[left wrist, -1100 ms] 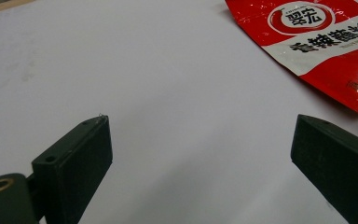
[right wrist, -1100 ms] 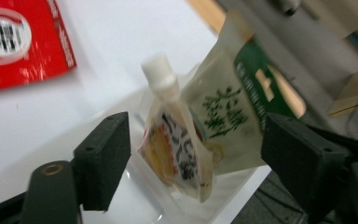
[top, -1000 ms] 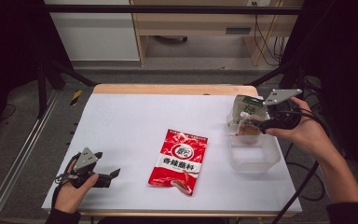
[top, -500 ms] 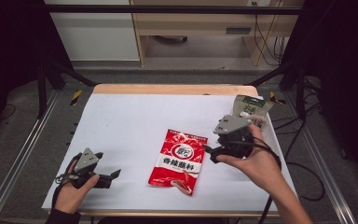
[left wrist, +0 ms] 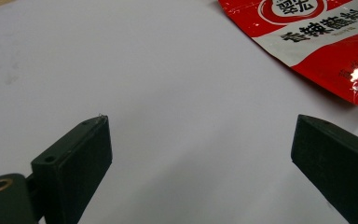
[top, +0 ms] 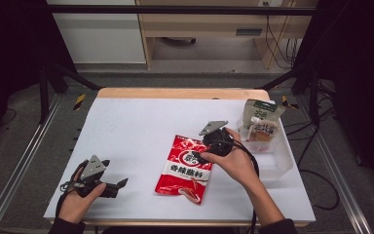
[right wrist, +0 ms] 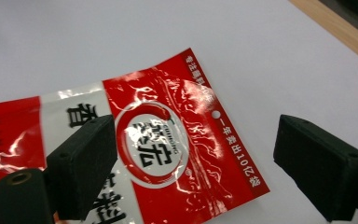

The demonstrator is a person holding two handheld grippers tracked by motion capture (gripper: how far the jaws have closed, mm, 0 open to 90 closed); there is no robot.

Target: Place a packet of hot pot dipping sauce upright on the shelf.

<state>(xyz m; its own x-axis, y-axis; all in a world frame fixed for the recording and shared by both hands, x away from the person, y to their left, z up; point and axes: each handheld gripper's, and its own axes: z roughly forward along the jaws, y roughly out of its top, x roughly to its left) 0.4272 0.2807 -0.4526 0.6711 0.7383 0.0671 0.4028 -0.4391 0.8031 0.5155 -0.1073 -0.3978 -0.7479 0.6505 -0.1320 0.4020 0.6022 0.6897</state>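
A red and white sauce packet (top: 184, 169) lies flat on the white table (top: 141, 122), a little right of centre. My right gripper (top: 198, 157) hovers low over the packet's upper right corner. In the right gripper view that gripper (right wrist: 193, 128) stands open, and the packet (right wrist: 154, 144) lies beneath the wide gap untouched. Its jaws have just been closing a little, with nothing pressed between them. My left gripper (top: 121, 184) rests open near the front left edge. In the left gripper view it (left wrist: 200, 135) is over bare table, with the packet (left wrist: 317, 37) farther off.
A clear plastic bin (top: 280, 156) sits at the table's right side. A green and white pouch (top: 260, 122) stands upright at the bin's far end. A wooden strip (top: 182, 92) runs along the table's far edge. Cables trail off to the right.
The right hand has swung from above the bin leftward and down to the red packet's upper end. The pouch stays standing in the bin. The left hand has kept still.
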